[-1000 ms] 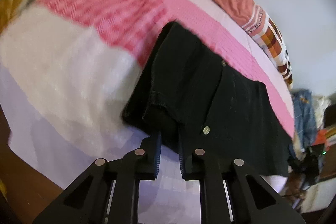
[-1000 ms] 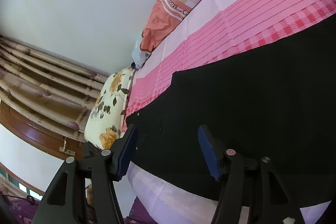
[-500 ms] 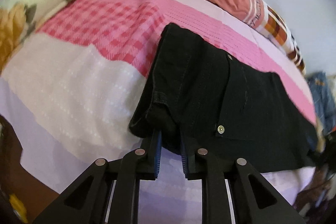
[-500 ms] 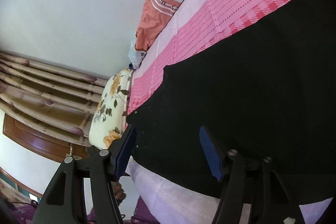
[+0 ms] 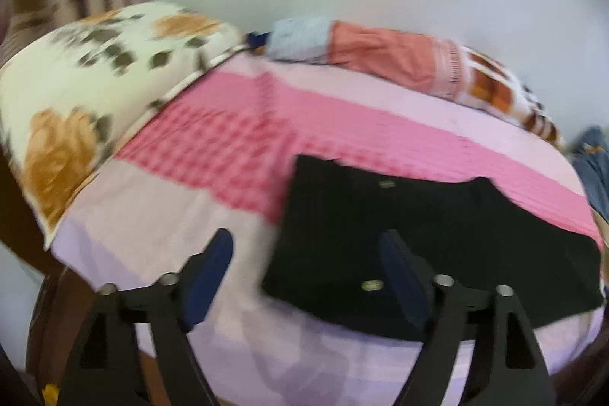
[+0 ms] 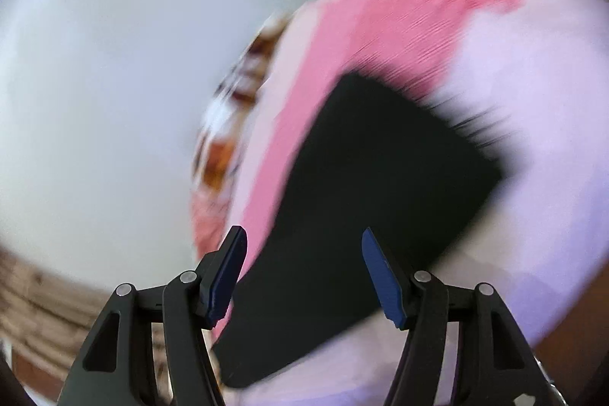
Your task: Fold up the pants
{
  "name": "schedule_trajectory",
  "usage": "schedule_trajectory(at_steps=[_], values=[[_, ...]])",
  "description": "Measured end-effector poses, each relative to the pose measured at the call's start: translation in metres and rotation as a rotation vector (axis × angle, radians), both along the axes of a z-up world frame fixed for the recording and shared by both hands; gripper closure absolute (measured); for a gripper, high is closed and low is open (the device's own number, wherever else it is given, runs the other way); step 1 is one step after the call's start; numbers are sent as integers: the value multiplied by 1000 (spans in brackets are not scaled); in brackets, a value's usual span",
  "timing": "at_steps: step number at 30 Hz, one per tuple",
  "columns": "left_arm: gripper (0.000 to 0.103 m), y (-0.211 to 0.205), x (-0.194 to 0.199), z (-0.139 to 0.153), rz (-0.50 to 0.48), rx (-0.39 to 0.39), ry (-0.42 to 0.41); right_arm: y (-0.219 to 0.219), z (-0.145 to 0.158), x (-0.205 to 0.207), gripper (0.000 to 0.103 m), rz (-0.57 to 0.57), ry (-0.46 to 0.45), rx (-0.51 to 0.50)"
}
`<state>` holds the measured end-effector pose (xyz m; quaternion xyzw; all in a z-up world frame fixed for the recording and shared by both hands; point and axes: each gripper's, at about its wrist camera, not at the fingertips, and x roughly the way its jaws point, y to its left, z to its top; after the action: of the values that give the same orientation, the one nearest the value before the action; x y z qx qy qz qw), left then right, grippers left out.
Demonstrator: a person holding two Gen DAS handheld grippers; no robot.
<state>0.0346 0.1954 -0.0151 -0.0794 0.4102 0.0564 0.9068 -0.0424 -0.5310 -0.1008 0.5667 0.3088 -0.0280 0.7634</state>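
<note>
Black pants [image 5: 418,234] lie flat on the pink and lilac bedsheet [image 5: 236,147], waist end nearest me with two metal buttons showing. My left gripper [image 5: 308,276] hovers just above the waist corner, its jaws opening wide, with nothing pressed between the blue pads. In the blurred right wrist view the pants [image 6: 361,185] stretch away as a dark strip. My right gripper [image 6: 302,273] is open above that strip and holds nothing.
A floral pillow [image 5: 87,94] lies at the left end of the bed. A rolled orange and checked blanket [image 5: 411,59] runs along the far wall side. Blue denim clothes [image 5: 593,166] sit past the right end. Dark wooden bed frame [image 5: 49,299] shows below the sheet.
My left gripper let go of the waist corner, opened wide and rose. The pants' corner dropped flat on the sheet. My right gripper swung fast along the pants, staying open.
</note>
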Motion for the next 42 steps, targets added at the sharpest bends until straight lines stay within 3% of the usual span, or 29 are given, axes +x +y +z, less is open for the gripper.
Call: schedule_trajectory(at_steps=[5, 8, 14, 18, 20, 22, 26, 28, 30, 31, 32, 34, 37, 40, 42], values=[[19, -60, 27, -7, -154, 8, 40, -44, -24, -40, 42, -111, 30, 22], [19, -92, 41, -18, -219, -29, 87, -52, -39, -44, 42, -131, 8, 66], [19, -135, 50, -27, -271, -88, 130, -48, -51, -31, 42, -104, -23, 96], [19, -149, 51, -32, -291, -98, 147, -43, -47, -24, 39, -89, -53, 57], [19, -154, 50, -34, -298, -94, 151, -38, -43, -20, 52, -69, -36, 19], [19, -156, 50, -36, -298, -93, 160, -31, -39, -11, 77, -19, -1, -56], [19, -150, 52, -38, -283, -117, 178, -22, -42, -2, 86, 15, 65, -146], [19, -147, 51, -39, -271, -129, 180, -25, -45, -3, 77, -5, 48, -96], [19, -143, 53, -42, -257, -147, 189, -27, -45, -2, 76, -10, 41, -65], [19, -142, 54, -43, -249, -156, 194, -25, -42, 2, 89, 4, 72, -101], [19, -139, 55, -46, -239, -168, 202, -24, -40, 5, 93, 10, 103, -118], [19, -135, 56, -50, -227, -188, 220, -25, -36, 10, 94, -7, 109, -74], [19, -128, 56, -51, -209, -206, 226, -14, 9, 26, 94, 11, 10, -111], [19, -123, 56, -50, -193, -212, 223, 18, 72, 40, 95, 113, -160, -276], [19, -119, 57, -48, -182, -220, 221, 20, 73, 39, 96, 123, -127, -317]])
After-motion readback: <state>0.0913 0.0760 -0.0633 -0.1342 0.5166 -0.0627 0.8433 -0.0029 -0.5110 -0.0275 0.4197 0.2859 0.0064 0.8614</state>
